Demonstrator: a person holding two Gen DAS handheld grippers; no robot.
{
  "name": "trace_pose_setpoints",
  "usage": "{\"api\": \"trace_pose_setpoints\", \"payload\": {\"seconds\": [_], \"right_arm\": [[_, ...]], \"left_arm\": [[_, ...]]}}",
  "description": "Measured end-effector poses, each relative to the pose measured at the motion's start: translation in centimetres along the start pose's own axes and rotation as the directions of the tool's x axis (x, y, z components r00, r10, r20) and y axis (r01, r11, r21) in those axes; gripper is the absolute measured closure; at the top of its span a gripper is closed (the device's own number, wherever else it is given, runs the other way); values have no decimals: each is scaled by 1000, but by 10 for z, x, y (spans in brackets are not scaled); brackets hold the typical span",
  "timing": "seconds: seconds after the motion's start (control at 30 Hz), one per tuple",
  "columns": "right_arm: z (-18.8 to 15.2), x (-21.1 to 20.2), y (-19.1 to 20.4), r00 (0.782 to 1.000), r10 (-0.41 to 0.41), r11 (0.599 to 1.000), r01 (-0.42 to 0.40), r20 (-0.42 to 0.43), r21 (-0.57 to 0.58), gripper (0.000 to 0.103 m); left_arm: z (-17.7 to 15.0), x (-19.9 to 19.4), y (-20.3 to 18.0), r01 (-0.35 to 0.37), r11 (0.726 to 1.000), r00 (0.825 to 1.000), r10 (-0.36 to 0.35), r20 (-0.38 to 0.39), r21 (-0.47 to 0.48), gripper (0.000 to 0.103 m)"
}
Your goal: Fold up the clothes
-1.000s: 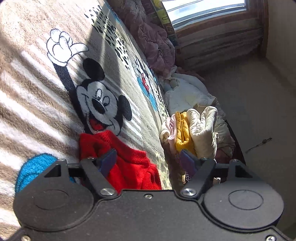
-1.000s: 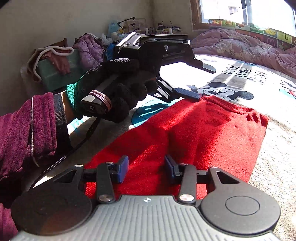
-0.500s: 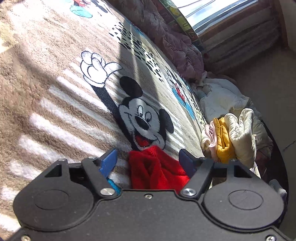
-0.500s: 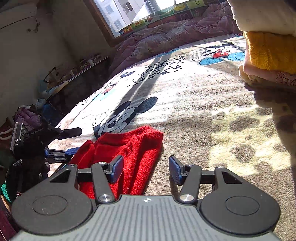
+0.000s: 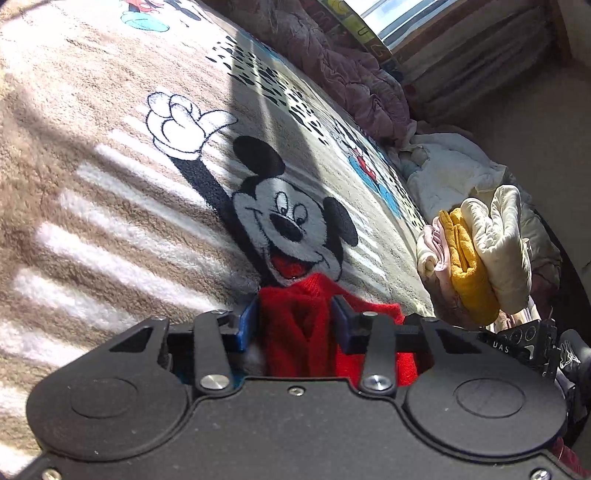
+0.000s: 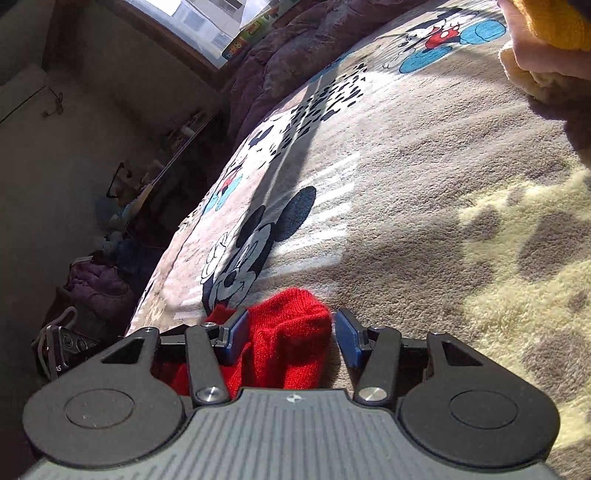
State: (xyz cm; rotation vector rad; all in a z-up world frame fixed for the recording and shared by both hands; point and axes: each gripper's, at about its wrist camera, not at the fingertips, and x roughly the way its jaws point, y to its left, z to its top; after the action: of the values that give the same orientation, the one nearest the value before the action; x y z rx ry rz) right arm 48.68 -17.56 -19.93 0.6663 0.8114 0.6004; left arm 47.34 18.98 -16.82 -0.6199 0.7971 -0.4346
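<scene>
A red knitted sweater (image 5: 295, 310) lies bunched on a beige cartoon-mouse blanket (image 5: 110, 192). My left gripper (image 5: 295, 321) has its jaws closing, and both blue pads press a gathered fold of the sweater. In the right wrist view another rounded end of the sweater (image 6: 288, 343) sits between the closing jaws of my right gripper (image 6: 291, 328). Its left pad touches the knit; a thin gap shows beside the right pad. Each view catches the other gripper's body at its edge, at far right (image 5: 524, 339) and at far left (image 6: 66, 347).
A stack of folded clothes (image 5: 476, 251), pink, yellow and cream, stands at the blanket's right edge, seen also at top right (image 6: 546, 22). A purple quilt (image 5: 332, 74) lies under the window. Clutter and a purple bundle (image 6: 96, 284) fill the floor beside the bed.
The left jaws have narrowed from wide apart onto the red fold. The right gripper has swung off the spread sweater to its bunched end, rolled, and its jaws have narrowed around it.
</scene>
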Motion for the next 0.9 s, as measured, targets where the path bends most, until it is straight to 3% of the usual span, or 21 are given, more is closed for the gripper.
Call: {"api": "trace_pose_setpoints", "payload": {"seconds": [0.2, 0.43, 0.73, 0.9], "right_arm": [[-9, -13, 13, 997, 11, 997, -4, 81, -81, 84], [-21, -73, 82, 983, 81, 951, -27, 164, -307, 86], [-92, -168, 163, 970, 180, 813, -54, 162, -579, 88], [-144, -211, 181, 972, 190, 735, -46, 140, -676, 88]], "left_arm": [[0, -13, -14, 14, 998, 999, -16, 32, 58, 79], [-20, -82, -62, 98, 978, 981, -126, 148, 182, 80], [-118, -189, -118, -21, 922, 946, -106, 305, 387, 80], [-189, -230, -132, -115, 859, 933, -79, 351, 499, 80]]}}
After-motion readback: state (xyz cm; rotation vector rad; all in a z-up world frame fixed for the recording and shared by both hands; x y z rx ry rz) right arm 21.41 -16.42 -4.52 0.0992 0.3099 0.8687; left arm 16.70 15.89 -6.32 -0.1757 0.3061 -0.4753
